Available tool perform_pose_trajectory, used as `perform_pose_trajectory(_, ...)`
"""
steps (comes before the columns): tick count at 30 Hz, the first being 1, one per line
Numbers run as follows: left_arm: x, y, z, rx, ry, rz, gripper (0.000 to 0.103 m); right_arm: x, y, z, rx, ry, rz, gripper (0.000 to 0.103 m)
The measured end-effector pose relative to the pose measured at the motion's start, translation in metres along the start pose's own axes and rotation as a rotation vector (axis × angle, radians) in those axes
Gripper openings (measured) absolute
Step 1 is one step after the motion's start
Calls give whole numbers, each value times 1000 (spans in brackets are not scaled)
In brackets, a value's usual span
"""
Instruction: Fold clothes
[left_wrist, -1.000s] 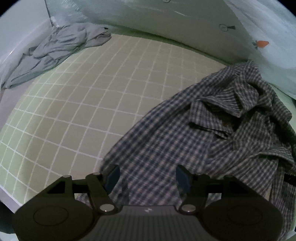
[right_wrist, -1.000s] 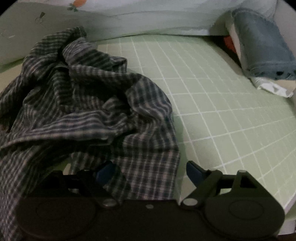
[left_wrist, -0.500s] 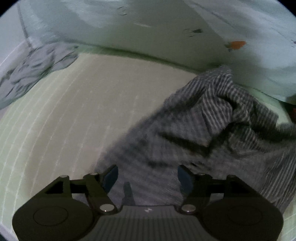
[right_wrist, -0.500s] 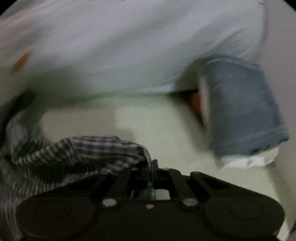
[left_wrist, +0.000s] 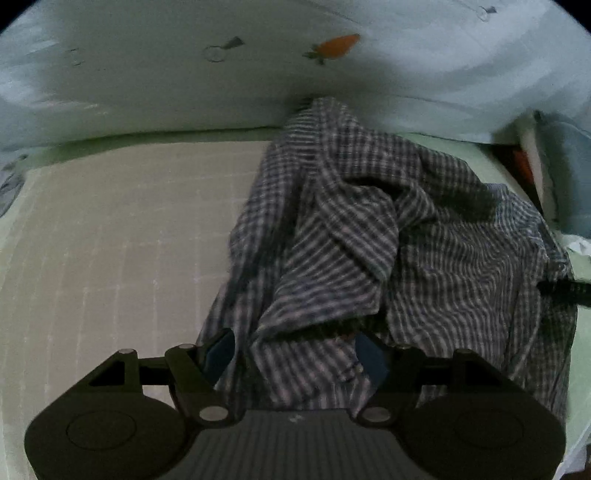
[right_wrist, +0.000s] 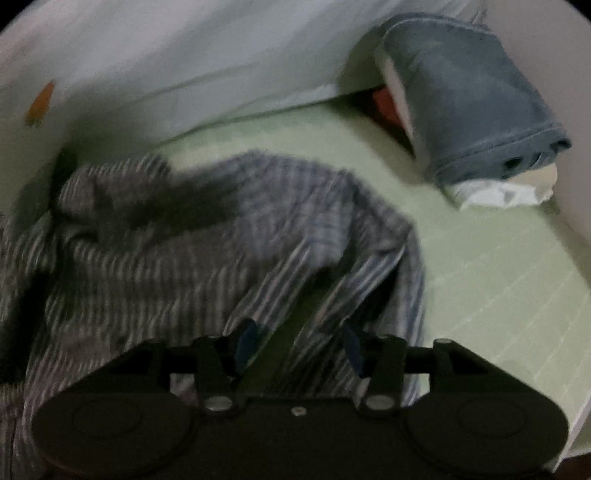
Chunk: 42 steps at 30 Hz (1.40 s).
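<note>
A crumpled dark-blue-and-white checked cotton shirt (left_wrist: 388, 236) is seen heaped on a pale green grid-lined mat (left_wrist: 110, 240), its far end against a light blue sheet with a carrot print (left_wrist: 258, 74). The left gripper (left_wrist: 293, 356) is held low over the near edge of the cloth; its jaws are apart and closing, with a fold lying between them but not visibly pinched. The right gripper (right_wrist: 297, 345) is set over the shirt's right border (right_wrist: 369, 258); its jaws are opening, and striped fabric is draped between them without being pressed. A rolled grey-blue towel (right_wrist: 469, 96) is seen well apart at the mat's corner.

The shirt is judged light, limp and easily bunched, so it would sag and slide if taken by a loose fold. A hem, seam or collar edge is judged the firmer hold, with 2 corners taken so the cloth can be spread.
</note>
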<state>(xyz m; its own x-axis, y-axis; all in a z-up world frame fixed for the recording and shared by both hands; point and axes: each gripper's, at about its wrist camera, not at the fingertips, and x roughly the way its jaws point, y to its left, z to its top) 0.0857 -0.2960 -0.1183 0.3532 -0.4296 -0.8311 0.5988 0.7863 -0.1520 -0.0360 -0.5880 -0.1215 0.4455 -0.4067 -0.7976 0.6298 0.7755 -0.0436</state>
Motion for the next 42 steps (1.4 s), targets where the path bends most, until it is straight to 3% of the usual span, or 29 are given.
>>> perform_pose_trajectory(1,5,1,3,12,4,-15,63,-2,5,-4,-4,9,0,56)
perform_pose_trajectory(3,16,5,7,28,18,-44,19,-6,16,-9,-4,17,-2,60)
perform_pose_trajectory(4,20,10,9,30,23,-43,8,-8,22,-9,4,21,-8,61)
perform_pose_trajectory(5,22,16,9,25,24,-42,5,-10,27,-10,12,24,-14,61)
perform_pose_trajectory(7,20,38,12,-18,5,-65,4,-11,38,-8,26,32,-28,61)
perform_pose_trajectory(11,-1,99,22,-94,-67,-6,2,-11,57,-4,35,50,-47,61)
perform_pose_trajectory(14,-20,160,28,-150,-138,113,2,-7,71,-3,21,71,-48,61)
perform_pose_trajectory(17,-36,232,31,-222,-191,293,2,-4,84,-1,-5,83,-45,61)
perform_pose_trajectory(20,-55,302,26,-356,-231,487,2,-5,94,-1,-47,78,-40,61)
perform_pose_trajectory(22,-68,324,20,-447,-237,522,4,-7,96,-1,-60,74,-30,62)
perform_pose_trajectory(24,-81,342,14,-528,-244,552,15,-7,95,0,-61,73,-23,65)
perform_pose_trajectory(25,-84,338,10,-533,-251,548,19,-7,93,0,-59,72,-22,66)
perform_pose_trajectory(27,-87,321,3,-521,-252,529,38,-6,89,2,-52,68,-24,69)
perform_pose_trajectory(30,-81,285,-7,-509,-218,458,54,-4,83,3,-47,61,-27,74)
perform_pose_trajectory(38,-34,147,-8,-387,-94,102,60,-5,59,3,34,67,-21,75)
perform_pose_trajectory(39,-27,129,-6,-355,-80,64,66,-4,54,2,50,73,-22,75)
perform_pose_trajectory(42,-8,85,-2,-272,-31,-7,69,2,43,0,91,95,-18,75)
